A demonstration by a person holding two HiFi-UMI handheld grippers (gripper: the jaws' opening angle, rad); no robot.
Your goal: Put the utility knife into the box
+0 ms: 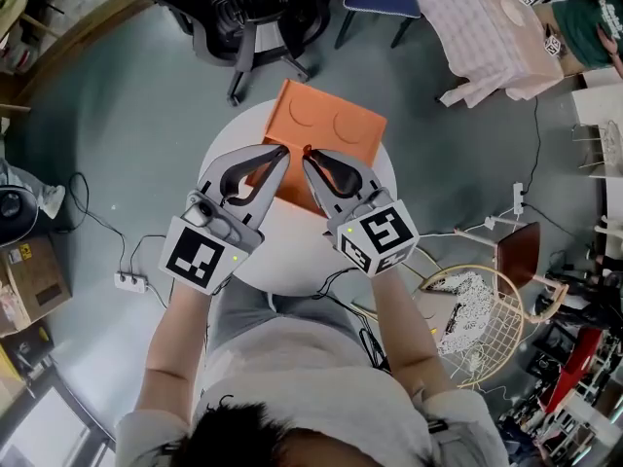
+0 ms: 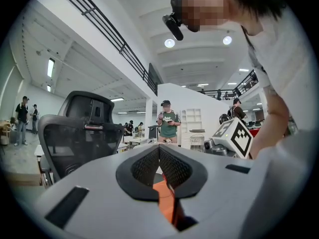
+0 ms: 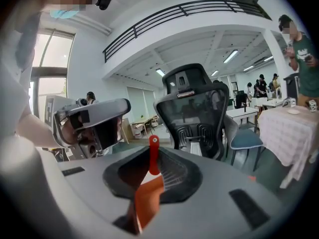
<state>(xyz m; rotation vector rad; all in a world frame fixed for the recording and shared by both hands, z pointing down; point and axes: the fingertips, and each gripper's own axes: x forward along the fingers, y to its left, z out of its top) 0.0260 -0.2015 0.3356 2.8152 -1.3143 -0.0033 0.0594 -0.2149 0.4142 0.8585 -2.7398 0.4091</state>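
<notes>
One knife [image 3: 151,155]: red. Its holed end stands up between the jaws of the right gripper [image 1: 310,158], at the near edge of the box [image 1: 331,125], not yet inside.
Right gripper: jaws closed narrow on the knife.
Left gripper [image 1: 281,153]: jaws pressed together at the tips, just beside the right one, over the same box edge. I cannot tell whether they pinch any of it.
Box: orange, lying flat on the white table [image 1: 248,125]. I read its top face as closed.
Progress: I judge the pickup done. Getting the knife into the box and releasing it remain.
</notes>
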